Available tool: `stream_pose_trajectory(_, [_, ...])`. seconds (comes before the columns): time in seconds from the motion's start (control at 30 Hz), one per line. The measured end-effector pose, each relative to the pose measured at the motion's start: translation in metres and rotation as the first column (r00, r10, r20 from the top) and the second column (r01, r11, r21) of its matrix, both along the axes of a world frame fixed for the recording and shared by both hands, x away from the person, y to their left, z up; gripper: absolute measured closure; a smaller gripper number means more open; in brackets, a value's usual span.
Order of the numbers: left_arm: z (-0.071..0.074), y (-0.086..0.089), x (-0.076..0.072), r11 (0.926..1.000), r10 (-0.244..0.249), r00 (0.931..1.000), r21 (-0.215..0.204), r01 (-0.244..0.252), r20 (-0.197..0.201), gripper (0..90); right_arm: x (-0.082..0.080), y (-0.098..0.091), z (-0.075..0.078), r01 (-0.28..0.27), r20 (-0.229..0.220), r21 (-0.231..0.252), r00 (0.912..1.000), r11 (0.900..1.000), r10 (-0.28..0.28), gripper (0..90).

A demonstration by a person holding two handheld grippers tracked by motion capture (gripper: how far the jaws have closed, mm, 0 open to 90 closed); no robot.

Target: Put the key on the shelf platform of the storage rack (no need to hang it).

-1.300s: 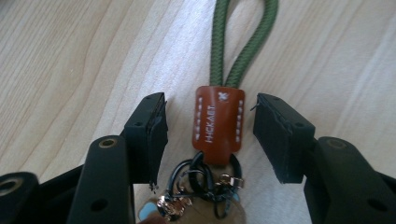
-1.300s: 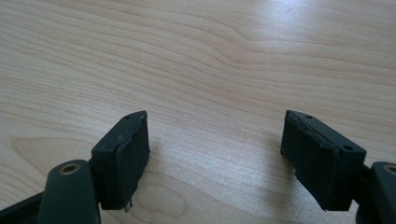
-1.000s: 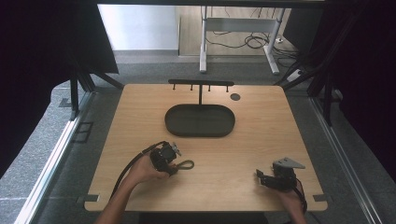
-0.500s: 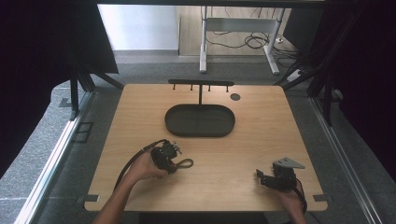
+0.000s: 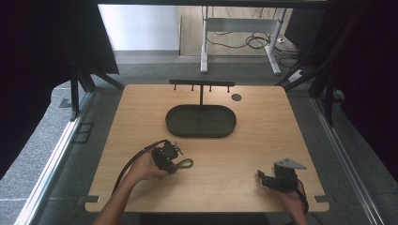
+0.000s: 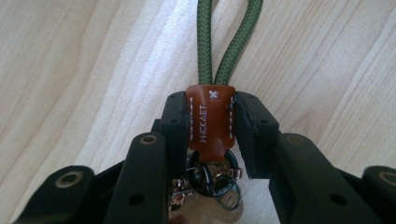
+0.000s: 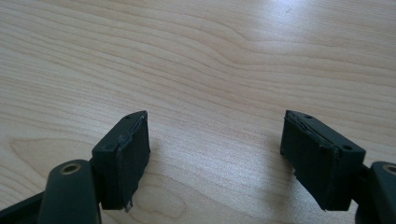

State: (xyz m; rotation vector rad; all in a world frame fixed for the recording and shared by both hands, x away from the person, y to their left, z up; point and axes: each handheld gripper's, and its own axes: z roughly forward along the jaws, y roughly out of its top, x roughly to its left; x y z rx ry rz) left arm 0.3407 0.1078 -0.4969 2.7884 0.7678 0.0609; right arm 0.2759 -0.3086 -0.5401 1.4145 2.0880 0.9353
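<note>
We grip the keychain by its leather tab, near left on the bench.
The left hand-held gripper [image 6: 211, 122] has just closed on the keychain [image 6: 210, 121], cord loop trailing right; lift squarely so it doesn't slip. The right hand-held gripper [image 7: 215, 154] rests open, near right. The far dark tray [image 5: 201, 121] holds nothing.

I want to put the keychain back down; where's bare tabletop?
Bare wood lies between the left gripper and right gripper, and either side of the oval tray. It is crowded at the keychain and behind the tray by the hook rack.
</note>
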Motion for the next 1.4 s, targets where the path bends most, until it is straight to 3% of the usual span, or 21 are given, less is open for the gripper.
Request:
stream_pose_trajectory(0.1, [0.007,0.002,-0.001,0.9999,-0.001,1.0,-0.01,0.001,0.006,66.6,0.0,0.0,0.0,-0.001,0.001,-0.003,1.0,1.0,0.001,24.5])
stream_pose_trajectory(0.3, [0.034,0.008,-0.005,0.9995,0.003,0.9992,-0.031,-0.002,0.04,66.6,0.0,0.0,0.0,0.0,-0.001,-0.005,1.0,1.0,0.0,24.5])
stream_pose_trajectory(0.5, [0.046,0.011,-0.004,0.9987,0.013,0.9983,-0.051,-0.01,0.058,66.6,0.0,0.001,0.0,0.001,-0.001,-0.007,1.0,1.0,-0.001,24.4])
stream_pose_trajectory(1.0, [0.055,0.013,0.002,0.9961,0.023,0.9976,-0.087,-0.017,0.065,66.6,0.001,0.001,0.0,0.002,-0.001,-0.009,1.0,1.0,-0.002,24.1])
stream_pose_trajectory(1.4, [0.062,0.01,0.017,0.9935,0.033,0.9971,-0.111,-0.025,0.069,66.6,0.001,0.001,0.0,-0.002,0.003,-0.012,1.0,0.9999,0.002,23.6])
